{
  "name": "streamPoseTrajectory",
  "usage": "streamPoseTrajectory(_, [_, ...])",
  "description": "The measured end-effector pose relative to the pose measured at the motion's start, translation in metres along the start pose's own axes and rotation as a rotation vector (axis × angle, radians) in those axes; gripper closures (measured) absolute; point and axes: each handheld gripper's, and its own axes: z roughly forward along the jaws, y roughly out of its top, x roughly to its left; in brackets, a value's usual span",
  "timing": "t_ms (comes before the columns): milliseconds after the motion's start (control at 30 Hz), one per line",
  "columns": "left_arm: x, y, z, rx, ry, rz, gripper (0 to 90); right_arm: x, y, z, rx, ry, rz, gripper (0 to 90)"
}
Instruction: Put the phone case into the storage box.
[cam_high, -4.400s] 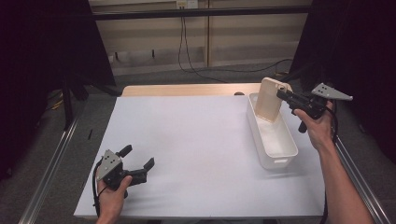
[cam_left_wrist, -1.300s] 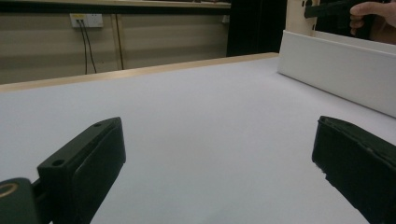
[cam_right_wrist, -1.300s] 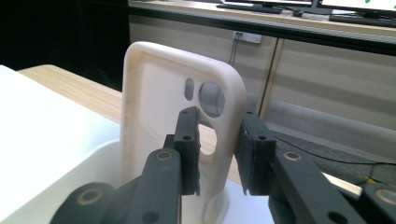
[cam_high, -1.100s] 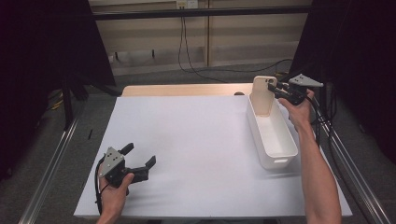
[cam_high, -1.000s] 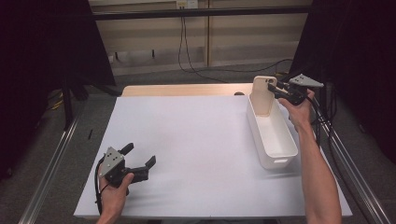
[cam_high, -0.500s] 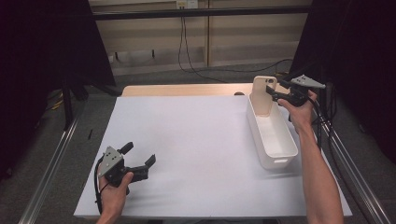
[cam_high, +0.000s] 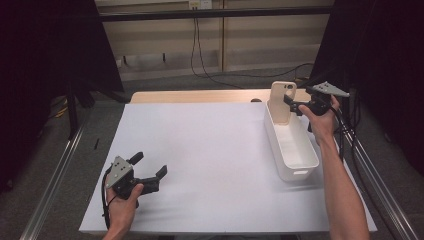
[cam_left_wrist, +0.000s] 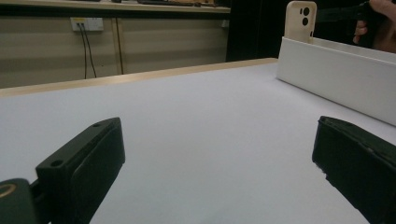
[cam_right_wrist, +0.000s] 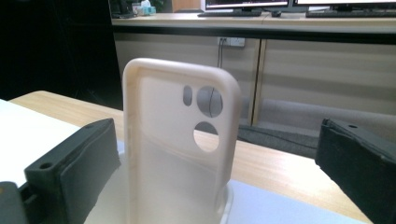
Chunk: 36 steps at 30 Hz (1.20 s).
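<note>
A beige phone case (cam_high: 281, 102) (cam_right_wrist: 180, 154) stands upright at the far end of the white bin (cam_high: 300, 172), camera holes at the top. My right gripper (cam_high: 291, 106) (cam_right_wrist: 219, 135) is level with it. Its jaws have just been opening and stand wide on either side of the case, with the pads clear of it. My left gripper (cam_high: 150, 164) (cam_left_wrist: 219, 140) rests open over the white sheet at the front left, nothing between its jaws. The left gripper view has the case (cam_left_wrist: 300, 21) rising above the bin's wall (cam_left_wrist: 336, 79).
The white sheet (cam_high: 210, 150) covers most of the table, with a strip of wood (cam_high: 200, 96) bare along the far edge. Metal rails (cam_high: 55, 180) run along both sides. Cables trail across the floor (cam_high: 210, 75) behind the table.
The right gripper's jaws have spread apart and released the phone case, which stays standing in the bin's far end. Neither hand has shifted.
</note>
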Motion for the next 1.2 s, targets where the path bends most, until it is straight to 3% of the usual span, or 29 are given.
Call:
streamPoseTrajectory(567, [0.005, -0.003, -0.008, -0.012, 0.039, -0.026, 2.6, 0.009, 0.003, -0.014, -0.011, -0.007, -0.009, 0.0])
streamPoseTrajectory(700, [0.005, -0.003, -0.009, -0.015, 0.031, -0.026, 2.5, 0.012, 0.005, -0.018, -0.019, -0.002, -0.009, 0.1])
streamPoseTrajectory(1200, [0.002, -0.005, -0.015, -0.013, 0.033, -0.013, 2.5, 0.024, 0.000, -0.053, -0.036, -0.006, -0.023, 0.0])
